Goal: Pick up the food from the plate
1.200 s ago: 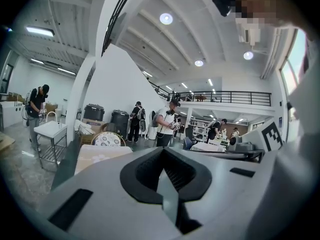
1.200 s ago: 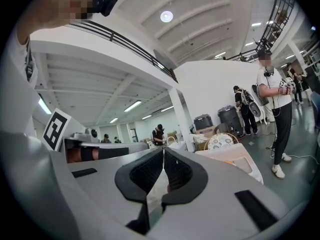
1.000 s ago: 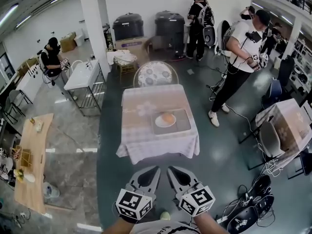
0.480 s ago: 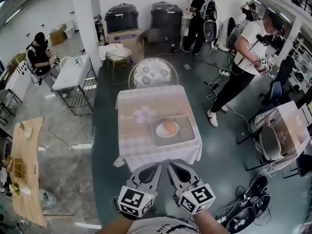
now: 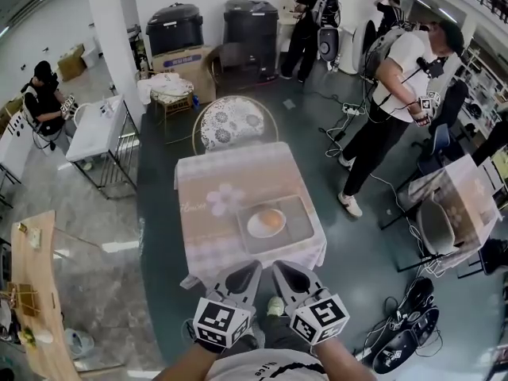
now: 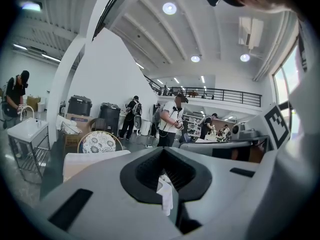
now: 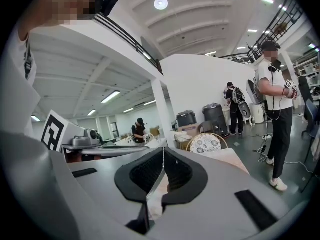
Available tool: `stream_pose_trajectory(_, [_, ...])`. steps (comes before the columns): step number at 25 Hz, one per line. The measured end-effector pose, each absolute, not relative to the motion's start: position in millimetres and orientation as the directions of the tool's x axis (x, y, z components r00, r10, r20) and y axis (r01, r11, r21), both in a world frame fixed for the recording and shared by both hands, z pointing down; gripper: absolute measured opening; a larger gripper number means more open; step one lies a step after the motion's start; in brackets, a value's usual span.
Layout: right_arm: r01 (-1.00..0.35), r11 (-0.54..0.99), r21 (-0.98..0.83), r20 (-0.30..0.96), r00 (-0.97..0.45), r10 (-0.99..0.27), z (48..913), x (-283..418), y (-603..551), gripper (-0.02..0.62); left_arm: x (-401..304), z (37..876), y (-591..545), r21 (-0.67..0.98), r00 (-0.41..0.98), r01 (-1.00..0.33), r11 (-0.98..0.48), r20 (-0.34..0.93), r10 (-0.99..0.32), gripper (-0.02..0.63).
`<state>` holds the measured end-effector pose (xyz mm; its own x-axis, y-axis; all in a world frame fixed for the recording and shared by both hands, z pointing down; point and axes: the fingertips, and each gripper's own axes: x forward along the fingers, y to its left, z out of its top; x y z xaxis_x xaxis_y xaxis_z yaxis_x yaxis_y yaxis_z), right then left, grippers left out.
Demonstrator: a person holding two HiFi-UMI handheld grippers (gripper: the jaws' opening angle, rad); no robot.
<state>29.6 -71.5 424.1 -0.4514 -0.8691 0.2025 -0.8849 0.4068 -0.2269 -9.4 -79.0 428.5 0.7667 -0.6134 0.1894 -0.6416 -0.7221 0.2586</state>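
Sitting on a white plate (image 5: 254, 230) is the food (image 5: 271, 220), an orange-coloured piece. The plate is on a grey tray (image 5: 302, 227) at the near right corner of the counter (image 5: 205, 182), which has a pale checked cloth over it.

Left hand-held gripper (image 5: 252, 269): clenched, jaws together, nothing grasped. Right hand-held gripper (image 5: 280, 268): same, jaws pressed together and empty. Both are side by side close to the person's body, with tips pointing at the counter's near edge. Neither touches the plate, the tray or the food.

A round-backed chair (image 5: 231, 124) with a patterned seat stands at the counter's far edge. A person in a white shirt (image 5: 394, 70) stands on the floor off the counter's right side. Two black bins (image 5: 213, 26) stand against the back wall.
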Motion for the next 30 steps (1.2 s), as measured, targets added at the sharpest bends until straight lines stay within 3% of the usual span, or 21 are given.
stream_pose_trajectory(13, [-0.877, 0.440, -0.194, 0.304, -0.480, -0.823, 476.8, 75.0, -190.7, 0.015, 27.0, 474.4, -186.7, 0.264, 0.711, -0.703, -0.661, 0.243, -0.659, 0.005])
stream_pose_trajectory(30, [-0.827, 0.529, -0.191, 0.536, -0.539, -0.649, 628.0, 112.8, -281.0, 0.017, 69.5, 578.0, -273.6, 0.293, 0.654, -0.756, -0.585, 0.370, -0.660, 0.005])
